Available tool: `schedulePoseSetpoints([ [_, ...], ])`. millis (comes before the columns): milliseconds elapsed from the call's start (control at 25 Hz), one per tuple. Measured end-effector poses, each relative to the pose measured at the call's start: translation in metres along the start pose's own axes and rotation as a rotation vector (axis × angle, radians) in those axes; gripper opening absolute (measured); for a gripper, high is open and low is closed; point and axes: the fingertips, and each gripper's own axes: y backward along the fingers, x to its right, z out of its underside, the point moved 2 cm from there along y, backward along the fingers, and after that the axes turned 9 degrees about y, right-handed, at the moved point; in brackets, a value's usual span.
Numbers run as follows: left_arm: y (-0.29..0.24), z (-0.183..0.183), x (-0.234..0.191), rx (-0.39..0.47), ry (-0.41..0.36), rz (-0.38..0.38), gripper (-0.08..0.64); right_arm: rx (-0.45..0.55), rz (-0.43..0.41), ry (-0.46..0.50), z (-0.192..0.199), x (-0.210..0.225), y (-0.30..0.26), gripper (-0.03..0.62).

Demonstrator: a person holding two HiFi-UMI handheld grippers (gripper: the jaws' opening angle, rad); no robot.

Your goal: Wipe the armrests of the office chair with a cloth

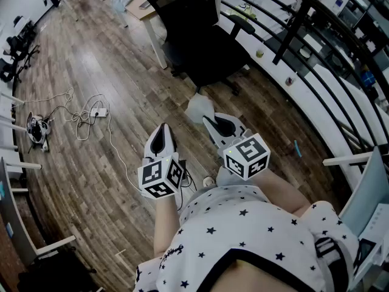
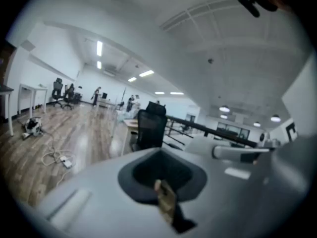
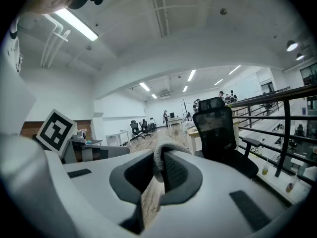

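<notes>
We hold R gripper [image 1: 214,121] clamped on cloth [image 1: 199,107]; L gripper [image 1: 162,132] closed, empty; office chair [image 1: 200,41] far, apart from both.

Head view steeply down, gripper views level and forward, all sharing the office chair [image 1: 203,56], seemingly nearby.

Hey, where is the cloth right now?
The cloth is pinched between the fingers of the right gripper. In the head view it sits near the middle, just short of the black office chair.
</notes>
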Motion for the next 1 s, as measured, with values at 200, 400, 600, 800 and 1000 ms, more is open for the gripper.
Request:
schedulePoseSetpoints([
  [200, 0.001, 0.002, 0.01, -0.004, -0.009, 0.031, 0.005, 0.008, 0.009, 0.002, -0.001, -0.004, 0.008, 0.031],
  [400, 0.004, 0.0, 0.017, -0.005, -0.008, 0.066, 0.005, 0.023, 0.047, -0.025, -0.004, -0.005, 0.013, 0.03],
  [600, -0.001, 0.0, 0.015, -0.016, -0.013, 0.074, 0.005, 0.037, 0.039, -0.094, -0.002, -0.002, 0.01, 0.031],
  [800, -0.021, 0.0, 0.01, -0.028, -0.006, 0.067, 0.005, -0.021, 0.041, -0.052, 0.006, 0.012, -0.005, 0.031],
  [1000, -0.055, -0.008, 0.008, -0.027, -0.007, 0.077, 0.005, -0.053, 0.032, -0.052, 0.009, 0.037, -0.033, 0.031],
])
